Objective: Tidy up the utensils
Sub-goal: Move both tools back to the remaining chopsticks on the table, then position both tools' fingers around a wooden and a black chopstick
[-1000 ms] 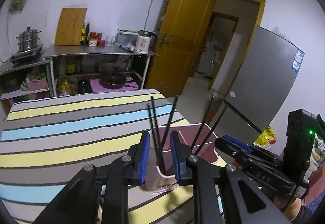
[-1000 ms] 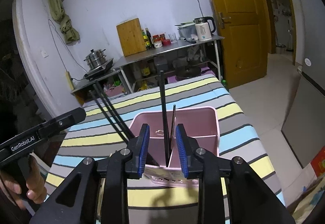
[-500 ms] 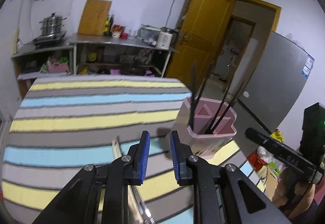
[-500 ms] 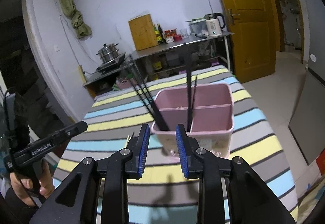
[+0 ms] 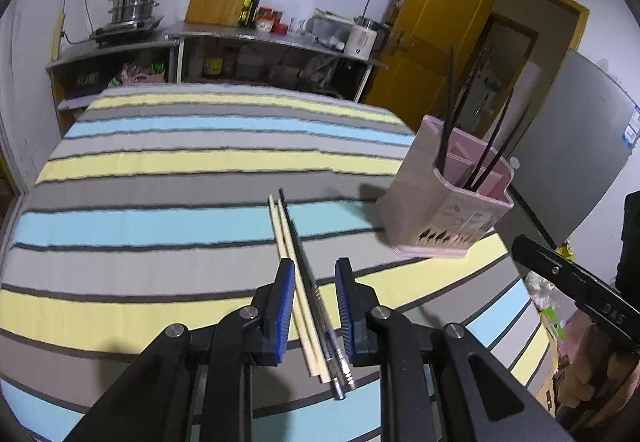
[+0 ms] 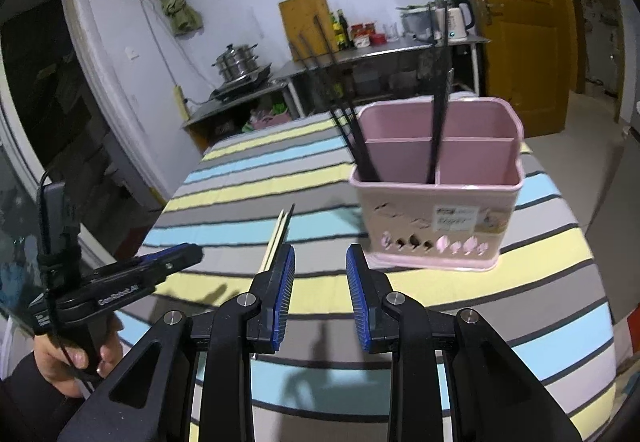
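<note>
Left wrist view puts you right over the loose chopsticks (image 5: 308, 294): your left gripper (image 5: 314, 306) hangs low above the striped bench (image 5: 160, 161), jaws parted and straddling the bundle, nothing pinched yet. A pale wooden pair lies touching a dark, metal-tipped one, all running lengthwise between the blue pads (image 5: 285, 306). That alignment looks deliberate; lined up along the sticks, you only need to drop and close, by my read.

Over to the right wrist view: your right gripper (image 6: 320, 294) floats above the bench with jaws released and empty, aimed between the chopsticks and the pink utensil holder (image 6: 436, 217). It reads as standing by, perhaps ready to steady the holder.

Now that holder. It stands upright near the bench's right edge, well apart from the loose sticks, split by dividers into compartments. Several black chopsticks (image 6: 360, 145) already stand inside, leaning outward: one cluster against the left corner, another by the middle divider. The rear compartment appears empty, though its floor is hidden.

Judging from this, the loose sticks are what remains to be filed away.
</note>
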Available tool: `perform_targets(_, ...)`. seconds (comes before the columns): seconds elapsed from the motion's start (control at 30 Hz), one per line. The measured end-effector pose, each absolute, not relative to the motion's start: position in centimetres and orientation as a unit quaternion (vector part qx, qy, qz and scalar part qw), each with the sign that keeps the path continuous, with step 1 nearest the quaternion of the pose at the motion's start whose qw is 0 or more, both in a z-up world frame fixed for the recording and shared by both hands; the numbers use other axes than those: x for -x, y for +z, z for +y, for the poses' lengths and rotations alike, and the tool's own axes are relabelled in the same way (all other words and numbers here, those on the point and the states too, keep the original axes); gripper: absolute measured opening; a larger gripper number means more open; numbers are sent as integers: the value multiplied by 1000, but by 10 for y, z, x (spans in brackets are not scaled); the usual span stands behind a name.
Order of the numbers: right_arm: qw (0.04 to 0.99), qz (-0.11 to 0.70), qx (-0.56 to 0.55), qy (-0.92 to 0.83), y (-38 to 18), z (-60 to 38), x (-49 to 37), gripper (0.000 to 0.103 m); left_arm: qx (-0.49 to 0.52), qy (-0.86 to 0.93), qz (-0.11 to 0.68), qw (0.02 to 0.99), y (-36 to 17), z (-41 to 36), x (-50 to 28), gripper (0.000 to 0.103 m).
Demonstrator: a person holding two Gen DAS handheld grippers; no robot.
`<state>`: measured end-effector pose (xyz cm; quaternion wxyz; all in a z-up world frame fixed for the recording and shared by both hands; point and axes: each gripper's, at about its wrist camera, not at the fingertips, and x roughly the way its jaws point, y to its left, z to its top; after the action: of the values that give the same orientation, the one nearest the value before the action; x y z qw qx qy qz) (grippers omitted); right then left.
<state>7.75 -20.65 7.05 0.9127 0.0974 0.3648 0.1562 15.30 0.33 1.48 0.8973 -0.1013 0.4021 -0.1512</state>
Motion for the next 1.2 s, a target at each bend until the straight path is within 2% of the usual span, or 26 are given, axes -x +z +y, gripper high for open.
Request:
perform_targets(0.13,905,381,-90,165,59,-196,-82,28,102,-143,417,892,-3,5,-161,21)
perform_targets(0.3,897,398,-85,170,43,-189,-89,28,105,-132,437,884,-23,6,-180,29)
perform_targets(0.77,881,431,-78,179,15,-176,-109,28,71,-105,468,875,-63,-8,-225,29)
perform_targets(1.2,876,441,-73,183,8,-166,-115,28,13,-87,451,888,-66,-26,-226,31)
